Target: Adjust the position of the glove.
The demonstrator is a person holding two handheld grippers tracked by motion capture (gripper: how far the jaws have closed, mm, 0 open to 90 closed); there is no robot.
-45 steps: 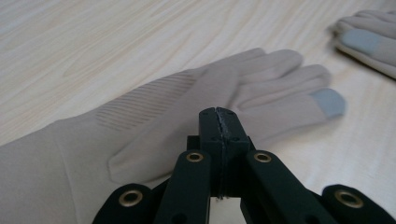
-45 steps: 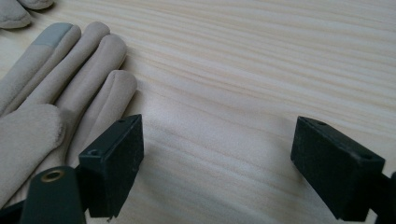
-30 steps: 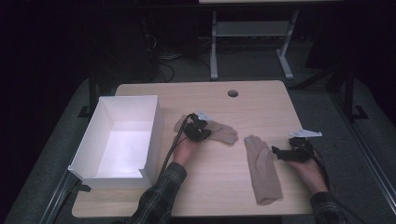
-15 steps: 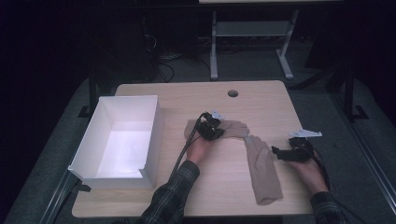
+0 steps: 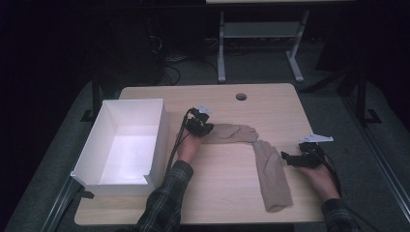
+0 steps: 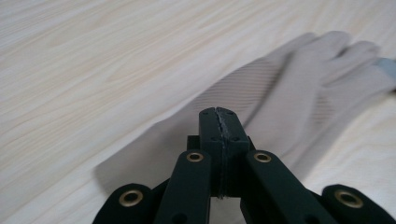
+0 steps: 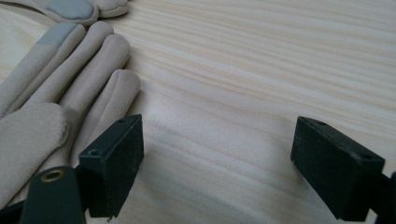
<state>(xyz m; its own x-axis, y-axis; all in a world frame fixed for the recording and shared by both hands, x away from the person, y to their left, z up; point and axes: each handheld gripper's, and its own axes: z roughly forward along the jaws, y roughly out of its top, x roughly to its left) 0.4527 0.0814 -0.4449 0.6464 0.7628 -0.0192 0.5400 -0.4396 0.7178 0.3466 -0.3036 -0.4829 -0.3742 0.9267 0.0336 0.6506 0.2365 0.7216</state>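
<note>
Left gripper (image 5: 205, 126) sits centre-left of the high view, jaws fully closed on the cuff of the first glove (image 5: 231, 133); the left gripper view shows the tips pinched tight with beige fabric caught between them. That glove lies flat across the middle of the table (image 5: 227, 193), fingers pointing toward frame right, fingertips just touching the top of the second glove (image 5: 271, 175). The second glove runs down the lower right of the frame, cuff toward the bottom edge

Right gripper (image 5: 292, 159) is at lower right, jaws wide apart and holding nothing; in the right gripper view its left jaw stands just beside the second glove's fingers, bare wood between the jaws

White box (image 5: 157, 137) is at frame left, just beside my left hand (image 5: 187, 149), inside looks bare

My read: the step is dragging or lifting the first glove toward the box. To do it well:
- keep the pinch closed, the bite is only on the cuff edge and thin fabric could slip
- lift enough that the glove's fingers clear the table before swinging to frame left, otherwise they may snag the second glove and drag it along
- clear the box wall with the hanging part, then let go over the middle
- right gripper can wait; if the second glove shifts, pin it
</note>
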